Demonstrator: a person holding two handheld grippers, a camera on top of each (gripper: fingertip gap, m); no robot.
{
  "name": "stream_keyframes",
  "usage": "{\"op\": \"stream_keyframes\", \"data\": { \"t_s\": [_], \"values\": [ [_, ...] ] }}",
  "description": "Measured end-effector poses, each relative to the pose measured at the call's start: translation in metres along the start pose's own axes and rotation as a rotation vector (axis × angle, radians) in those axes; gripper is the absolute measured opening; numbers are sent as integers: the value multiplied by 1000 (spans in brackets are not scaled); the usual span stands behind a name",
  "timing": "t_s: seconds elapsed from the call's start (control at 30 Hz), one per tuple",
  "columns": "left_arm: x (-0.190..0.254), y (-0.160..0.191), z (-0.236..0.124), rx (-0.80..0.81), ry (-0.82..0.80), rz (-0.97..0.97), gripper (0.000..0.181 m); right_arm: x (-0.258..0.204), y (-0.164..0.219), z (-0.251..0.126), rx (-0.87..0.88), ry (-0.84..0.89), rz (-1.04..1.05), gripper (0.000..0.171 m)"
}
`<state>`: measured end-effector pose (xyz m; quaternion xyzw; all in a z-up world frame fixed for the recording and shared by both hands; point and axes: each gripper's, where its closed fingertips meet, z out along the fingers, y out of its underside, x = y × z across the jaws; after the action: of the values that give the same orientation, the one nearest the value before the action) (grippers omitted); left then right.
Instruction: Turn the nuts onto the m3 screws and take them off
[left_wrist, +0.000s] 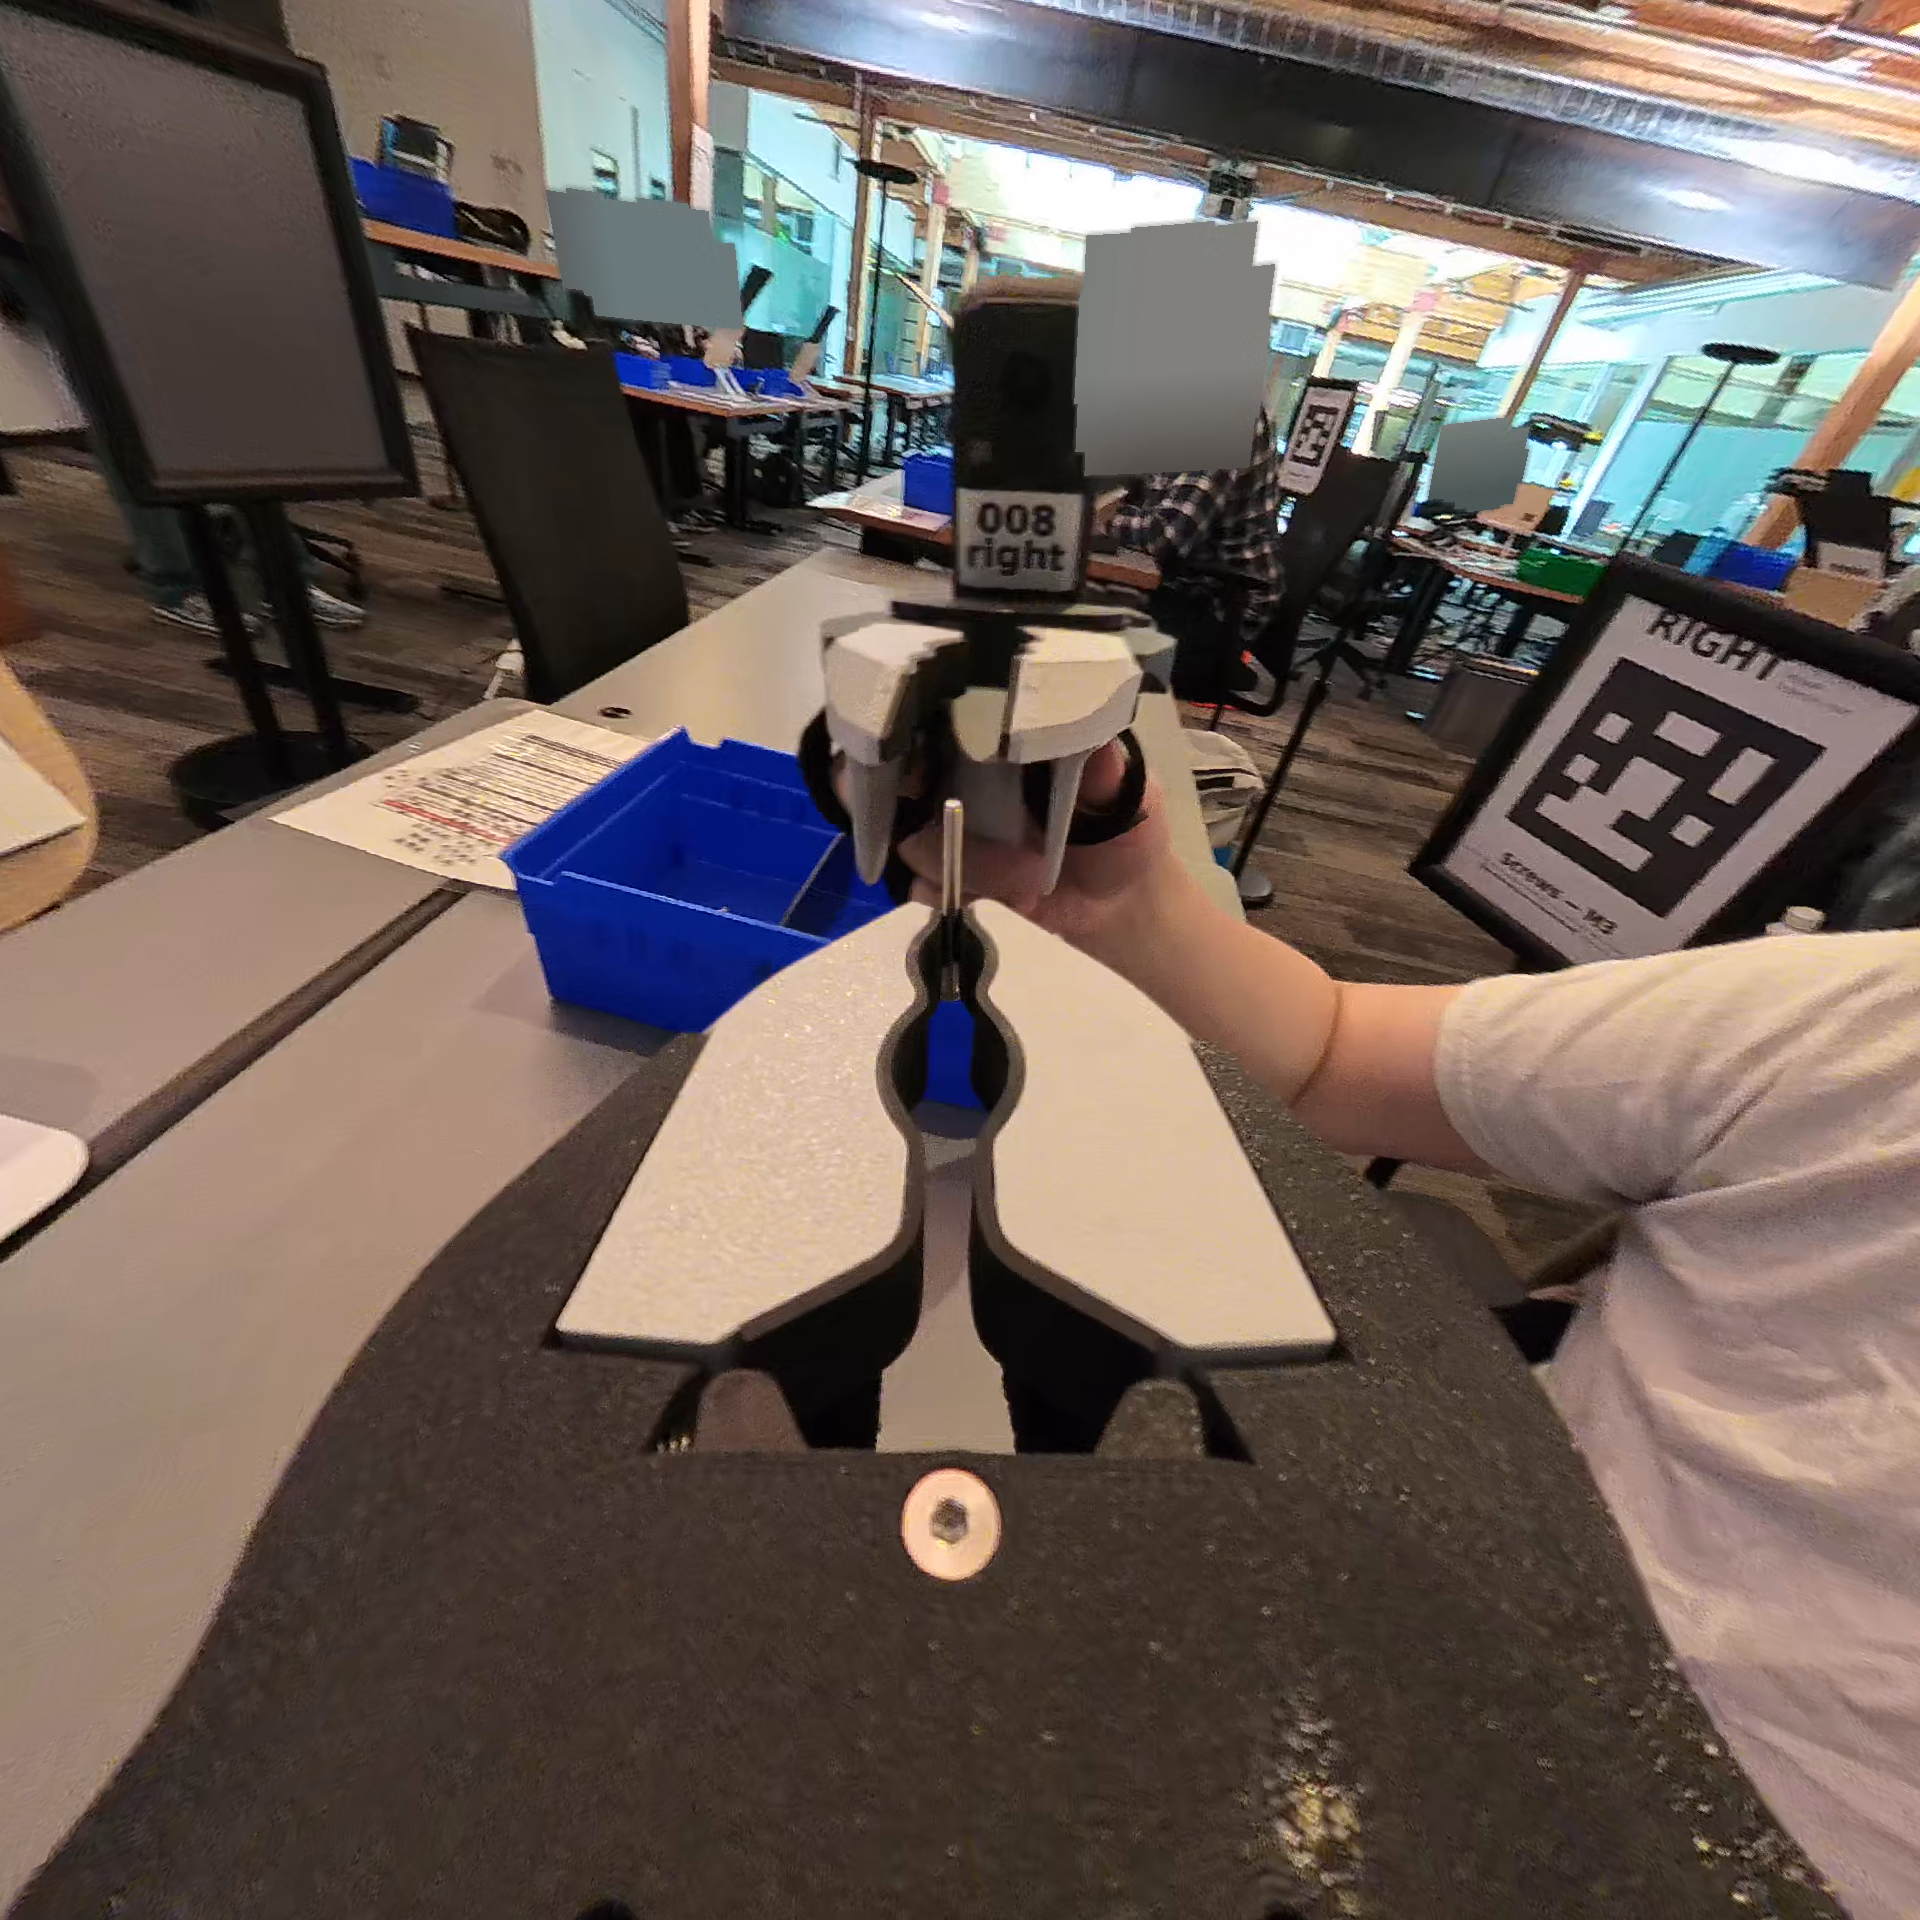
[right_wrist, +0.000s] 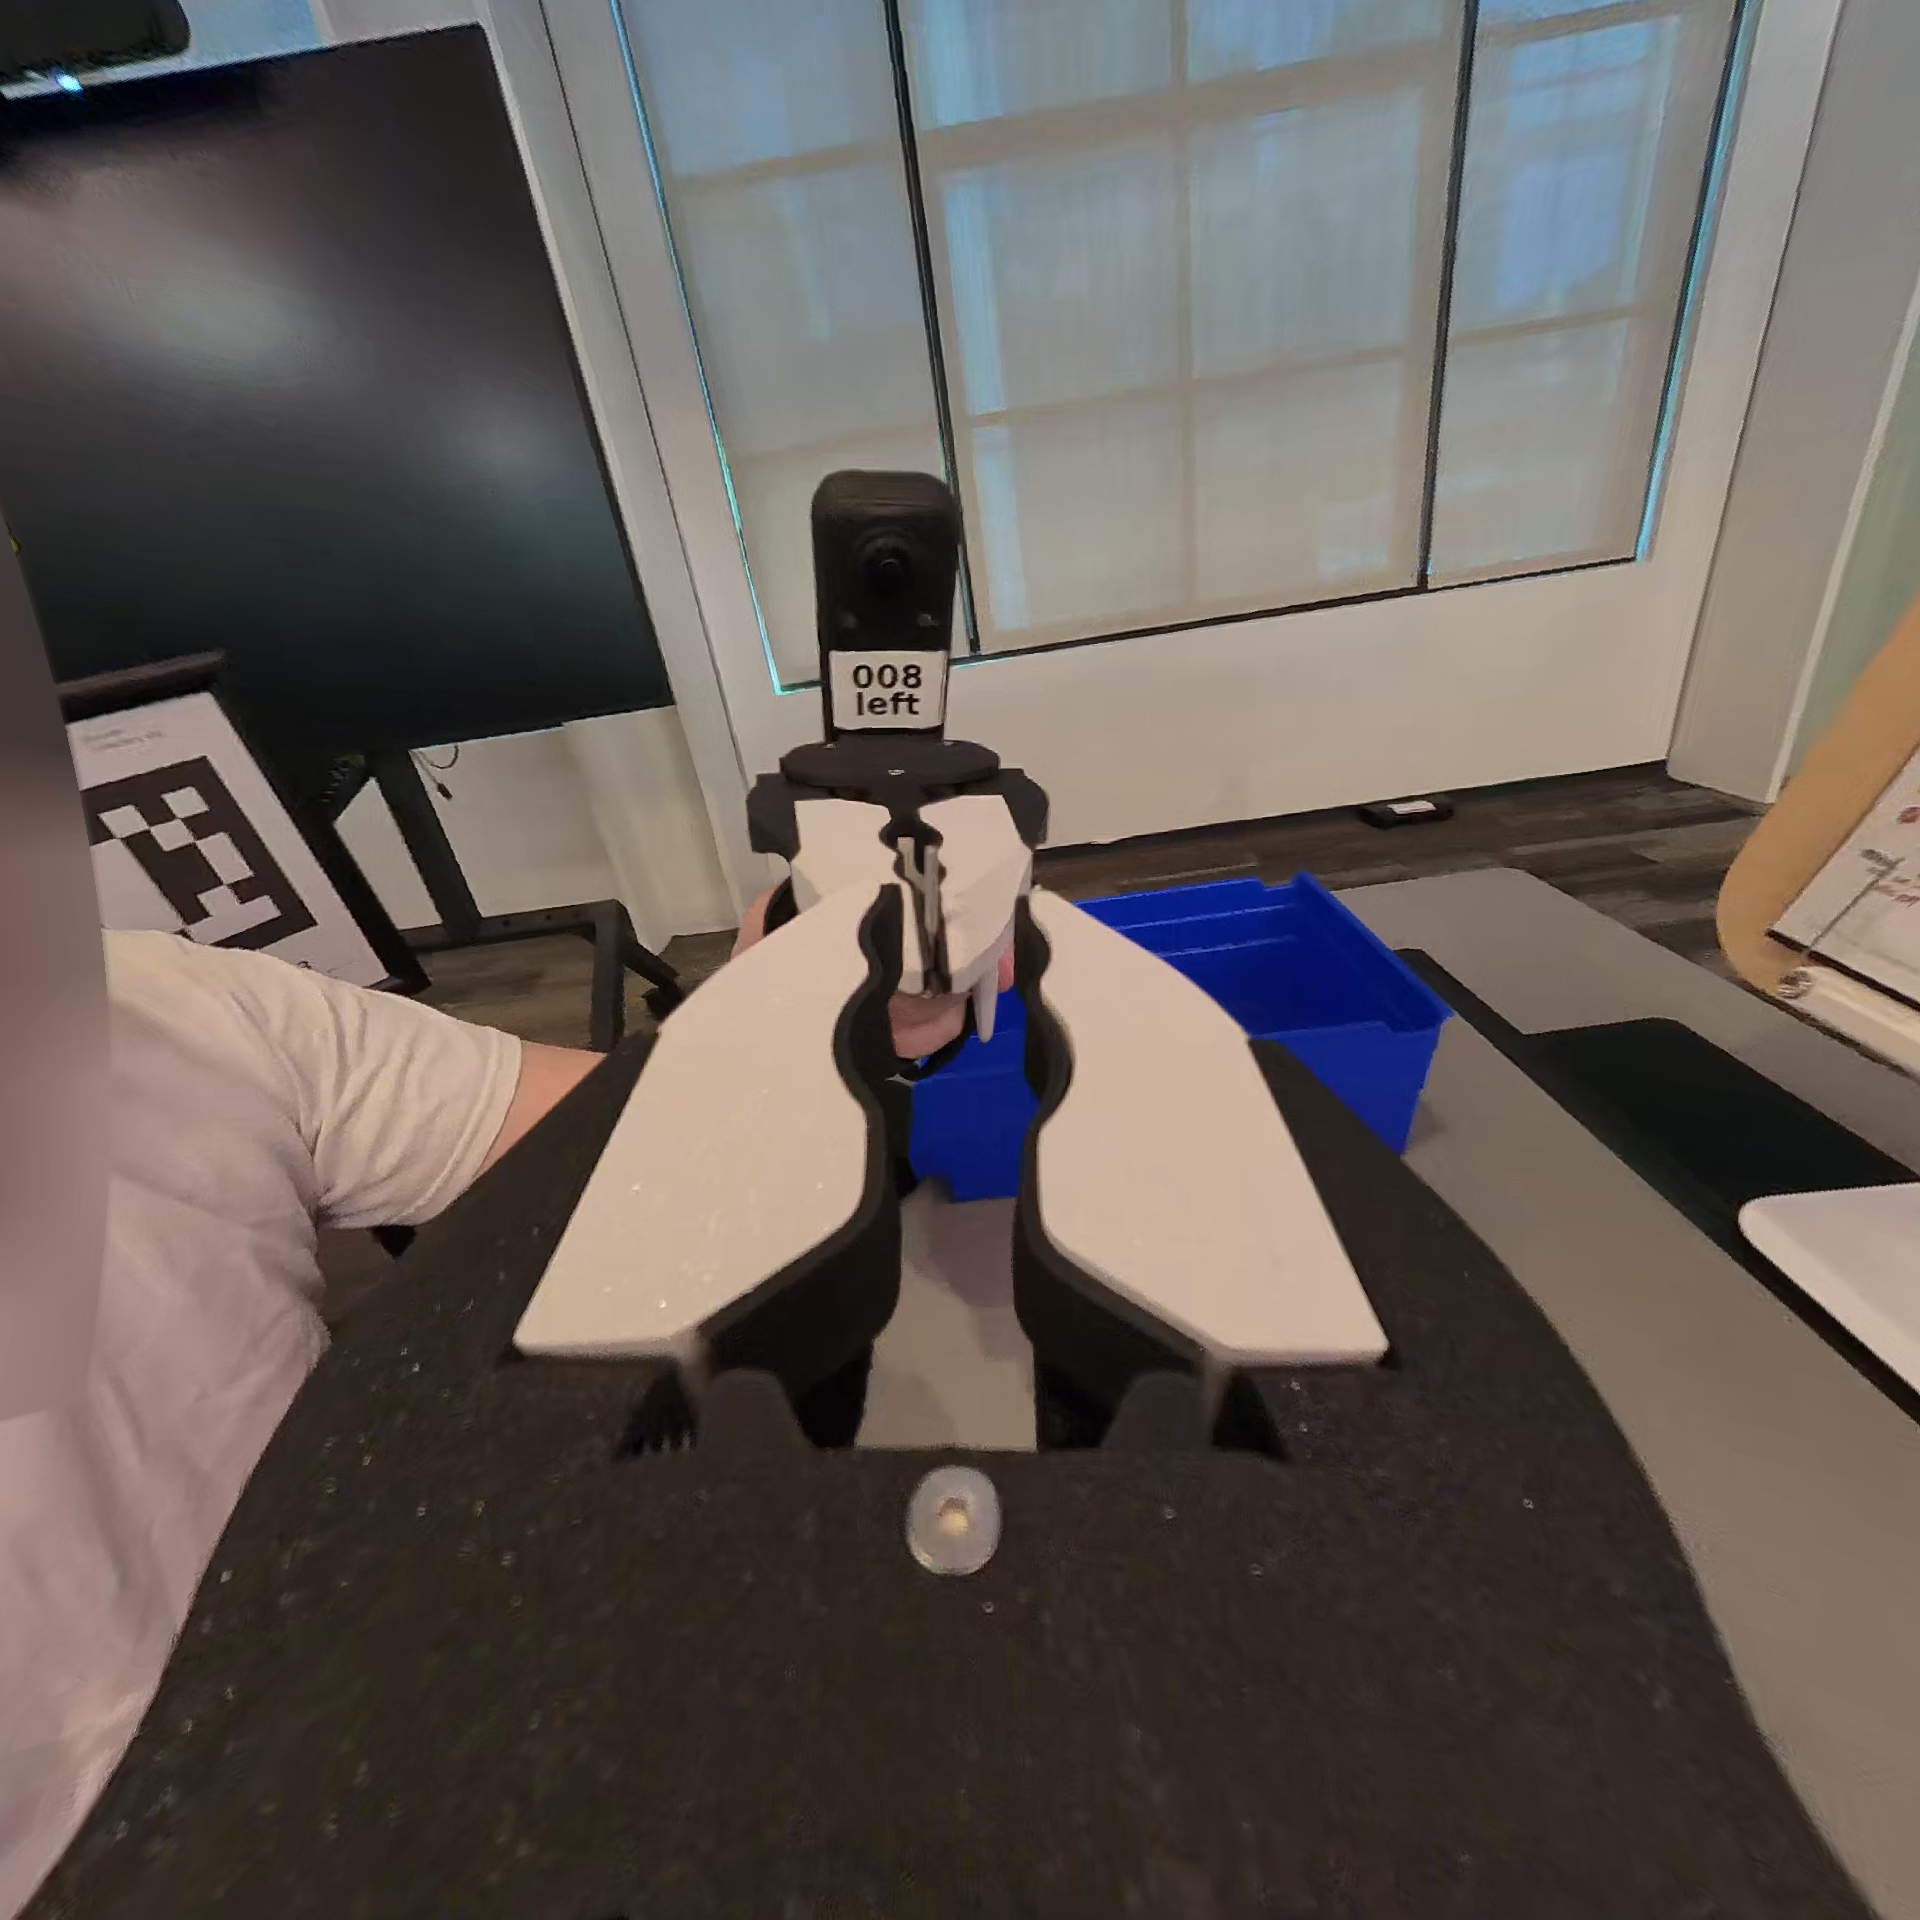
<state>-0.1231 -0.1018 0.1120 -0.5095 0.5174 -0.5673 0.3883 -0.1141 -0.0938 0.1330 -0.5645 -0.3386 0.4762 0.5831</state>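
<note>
My left gripper is shut on a thin silver m3 screw, which sticks out past its fingertips. My right gripper faces it in a person's hand, with its white fingers spread on either side of the screw's free end. In the right wrist view my right gripper is open, and the left gripper sits just beyond its tips, pinching the screw. I see no nut in either view. Both grippers hover above the grey table.
A blue divided bin stands on the table under the grippers and also shows in the right wrist view. A printed sheet lies behind it. A framed marker board stands at the right. A dark screen is beyond the table.
</note>
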Motion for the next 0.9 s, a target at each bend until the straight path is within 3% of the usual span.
{"op": "stream_keyframes", "data": {
  "t_s": [0.2, 0.37, 0.5, 0.6, 0.67, 0.73, 0.83, 0.9],
  "values": [
    [4, 8, 8, -29, 38, -25, 2, -8, 14, 14, -22, -66, 18, 17],
    [7, 11, 10, -42, 54, -15, 2, -12, 22, 18, -42, -118, 50, 2],
    [10, 10, 8, -63, 71, -33, 28, -7, 15, 10, -13, -136, 99, 3],
    [0, 10, 1, -95, -4, -7, 44, 9, 5, -10, 24, -141, 176, 3],
    [-8, 6, -9, -108, -59, 13, 42, 39, 10, -32, -52, -18, 198, 2],
    [-16, 5, -24, -144, -124, 31, 36, 90, 24, -78, -216, 266, 134, 3],
    [-34, 7, -50, -231, -275, 59, 33, 177, 55, -214, -647, 963, -40, 3],
    [-44, 8, -68, -276, -366, 86, 31, 187, 89, -280, -904, 1109, 104, 3]
  ]
}}
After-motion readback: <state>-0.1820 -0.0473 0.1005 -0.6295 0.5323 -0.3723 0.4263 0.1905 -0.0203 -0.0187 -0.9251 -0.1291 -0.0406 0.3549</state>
